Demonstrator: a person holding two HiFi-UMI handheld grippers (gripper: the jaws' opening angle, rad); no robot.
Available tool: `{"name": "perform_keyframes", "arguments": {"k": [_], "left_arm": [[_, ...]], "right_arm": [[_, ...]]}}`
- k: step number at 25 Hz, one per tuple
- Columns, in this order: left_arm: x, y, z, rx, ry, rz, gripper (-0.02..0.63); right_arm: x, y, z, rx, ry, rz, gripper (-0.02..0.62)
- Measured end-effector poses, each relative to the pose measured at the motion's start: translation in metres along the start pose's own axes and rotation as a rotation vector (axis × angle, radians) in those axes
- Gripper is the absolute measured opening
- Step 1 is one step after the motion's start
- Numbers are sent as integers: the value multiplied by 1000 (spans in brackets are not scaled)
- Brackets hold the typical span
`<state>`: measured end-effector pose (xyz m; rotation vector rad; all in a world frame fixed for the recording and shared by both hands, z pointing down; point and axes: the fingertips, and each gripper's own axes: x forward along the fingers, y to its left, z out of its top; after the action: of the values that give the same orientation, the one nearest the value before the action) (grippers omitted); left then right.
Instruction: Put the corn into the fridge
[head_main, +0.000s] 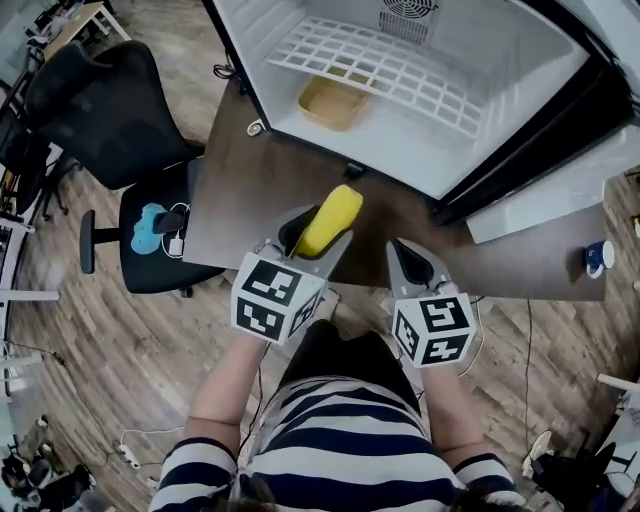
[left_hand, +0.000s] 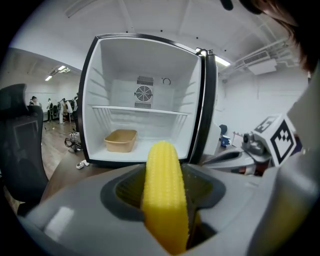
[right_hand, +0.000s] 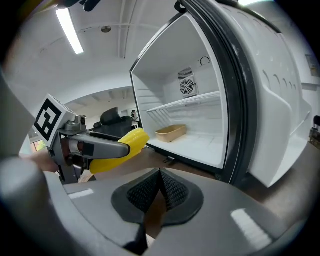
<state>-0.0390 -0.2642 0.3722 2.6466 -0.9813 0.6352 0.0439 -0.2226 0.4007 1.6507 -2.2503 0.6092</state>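
A yellow corn cob (head_main: 328, 220) is clamped in my left gripper (head_main: 318, 232), its tip pointing at the open fridge (head_main: 420, 70). In the left gripper view the corn (left_hand: 165, 192) stands between the jaws, with the fridge interior (left_hand: 145, 125) straight ahead. My right gripper (head_main: 413, 262) hovers beside it on the right, shut and empty, jaws touching. The right gripper view shows the corn (right_hand: 120, 147) held off to its left, short of the fridge's bottom floor (right_hand: 197, 145). The fridge door (right_hand: 280, 95) is swung open at right.
A tan tray (head_main: 332, 102) lies on the fridge floor under a white wire shelf (head_main: 380, 65). The fridge stands on a dark wooden tabletop (head_main: 300, 180). A black office chair (head_main: 110, 120) is at left; a blue cup (head_main: 598, 258) sits at the right edge.
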Motion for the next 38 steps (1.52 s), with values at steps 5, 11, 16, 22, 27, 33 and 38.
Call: {"name": "perform_keyframes", "arguments": {"k": [5,11,16,22,27,33,38], "left_arm": [[28,17,15,37,1,-39,0],[67,38,28,70,9,-84,0],[101,46,34,88,18,-103,0],[136,49,48,103,13,-123,0],[153,47,57,131,16,-145,0],[173,49,67,171,23,-146,0],[190,45,78,189,14,-159,0]], "right_arm": [[24,-12,9,11,-1,-51,-5],[53,-30,17,31,4,-126,-5],[66,-49,16,58,3,-195,-5],[77,-64,12,85,6,-242,-5],[82,-74,13,88,-9,-304,-3],[87,-80,10,104,-15,-336,-3],[87,-80,4,111,-5,-358,-3]]}}
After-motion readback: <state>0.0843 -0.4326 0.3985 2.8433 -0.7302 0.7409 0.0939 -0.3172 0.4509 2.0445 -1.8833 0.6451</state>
